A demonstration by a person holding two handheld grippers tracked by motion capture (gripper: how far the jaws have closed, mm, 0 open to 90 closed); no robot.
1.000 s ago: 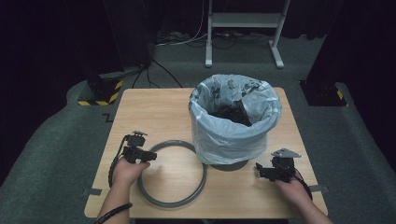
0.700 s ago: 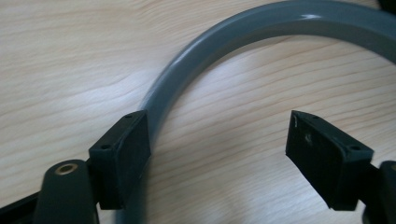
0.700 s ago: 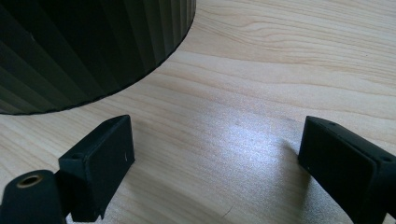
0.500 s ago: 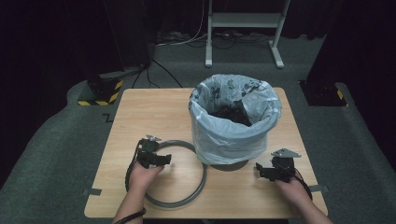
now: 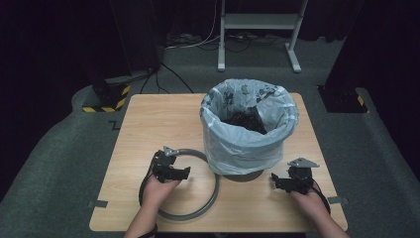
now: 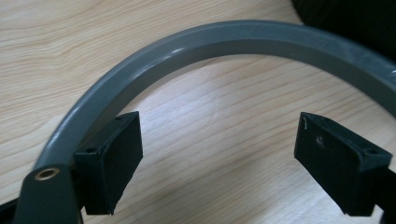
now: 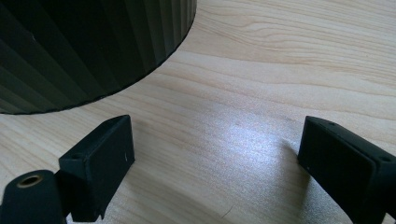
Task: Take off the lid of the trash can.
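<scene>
we hold our left gripper (image 5: 184, 172) over the grey ring (image 5: 210, 198), which lies flat on the wooden surface (image 5: 148, 124) just beside the bin (image 5: 247, 126). its 2 fingers (image 6: 112, 163) are wide apart with nothing between them, and the ring (image 6: 187, 46) curves past the one on the left in the left gripper view. the bin has a pale bag (image 5: 233, 144) in it. our right gripper (image 5: 275, 182) sits low near the bin's dark base (image 7: 84, 51). its 2 fingers (image 7: 100, 163) are wide apart too, over bare wood.
</scene>
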